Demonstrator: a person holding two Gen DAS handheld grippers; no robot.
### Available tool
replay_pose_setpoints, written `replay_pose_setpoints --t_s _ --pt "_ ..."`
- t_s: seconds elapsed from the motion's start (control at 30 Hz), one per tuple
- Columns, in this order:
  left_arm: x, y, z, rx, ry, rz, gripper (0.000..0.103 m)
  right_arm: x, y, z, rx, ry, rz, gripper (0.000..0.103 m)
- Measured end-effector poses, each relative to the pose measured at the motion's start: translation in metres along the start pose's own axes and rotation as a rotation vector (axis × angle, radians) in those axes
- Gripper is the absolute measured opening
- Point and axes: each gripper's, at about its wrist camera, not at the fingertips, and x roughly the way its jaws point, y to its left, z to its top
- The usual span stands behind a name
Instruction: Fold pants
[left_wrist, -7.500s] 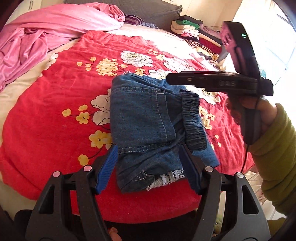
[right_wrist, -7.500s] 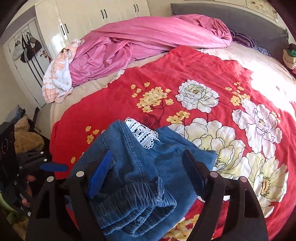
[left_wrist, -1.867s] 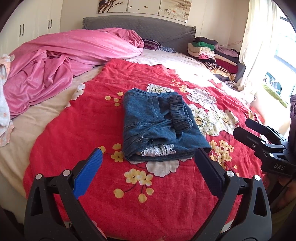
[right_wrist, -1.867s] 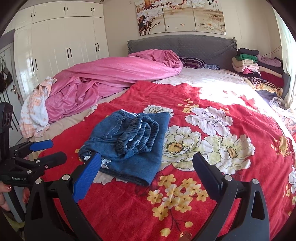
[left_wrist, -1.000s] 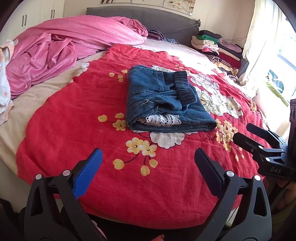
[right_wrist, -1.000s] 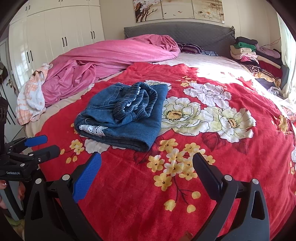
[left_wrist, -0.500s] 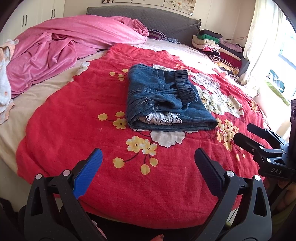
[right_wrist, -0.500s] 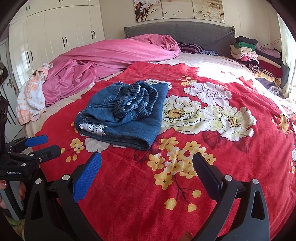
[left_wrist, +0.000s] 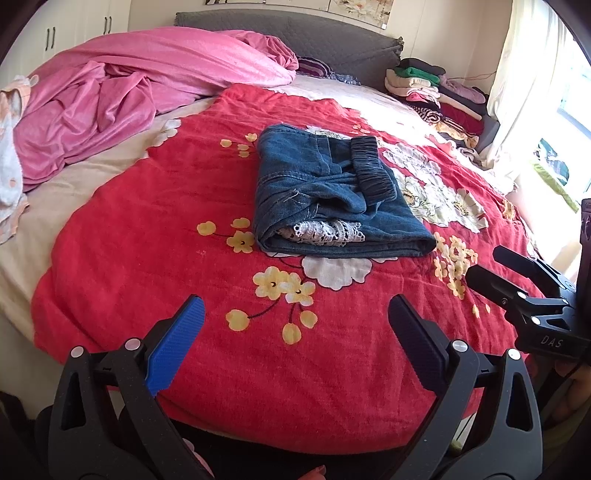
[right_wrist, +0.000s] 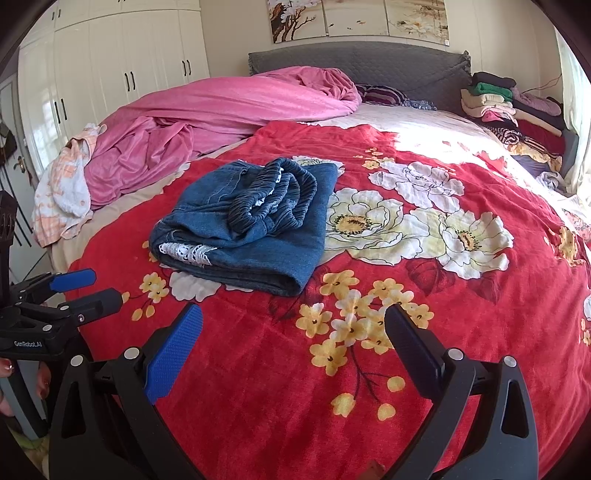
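Observation:
The blue denim pants (left_wrist: 332, 195) lie folded into a compact bundle on the red flowered blanket (left_wrist: 147, 229), with the elastic waistband on top and white lace trim at the near edge. They also show in the right wrist view (right_wrist: 251, 225). My left gripper (left_wrist: 295, 321) is open and empty, held back above the bed's near edge. My right gripper (right_wrist: 291, 328) is open and empty, also well short of the pants. Each gripper shows in the other's view: the right one (left_wrist: 517, 280) at the right edge, the left one (right_wrist: 74, 291) at the left edge.
A crumpled pink duvet (left_wrist: 122, 92) covers the bed's far left. A stack of folded clothes (left_wrist: 436, 88) sits at the far right by the grey headboard (right_wrist: 354, 59). White wardrobes (right_wrist: 110, 74) stand at left. A peach and white cloth (right_wrist: 62, 184) lies beside the duvet.
Both grippers have drawn back from the folded pants toward the bed's near edge since 7.5 s ago. Over the last second they barely move. The pants stay still.

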Motion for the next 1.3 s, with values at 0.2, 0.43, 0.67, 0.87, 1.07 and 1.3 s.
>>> replay_pose_setpoints --t_s 0.2,0.43,0.67,0.87,1.07,1.3 --pt "-0.0002 0.0014 -0.0019 -0.006 0.004 0.013 0.093 0.0003 0.0006 -0.0004 -0.001 -0.001 0.0 0.098" --pt "0.0007 0.0015 -0.0006 -0.007 0.006 0.018 0.093 0.0008 0.0009 -0.0005 0.004 0.001 -0.001 0.098" --pt "0.0008 0.0032 -0.0014 -0.012 0.014 0.028 0.093 0.0011 0.0007 -0.0005 0.002 0.0 -0.002 0.098" --pt "0.0015 0.0034 -0.002 -0.013 0.015 0.031 0.093 0.0009 0.0 -0.0002 0.005 0.002 -0.005 0.098" --pt "0.0017 0.0036 -0.002 -0.013 0.017 0.032 0.093 0.0006 -0.0002 -0.0005 0.007 0.003 -0.005 0.098" --pt "0.0016 0.004 -0.0015 -0.013 0.017 0.031 0.093 0.0003 -0.0001 -0.0003 0.009 0.002 -0.005 0.098"
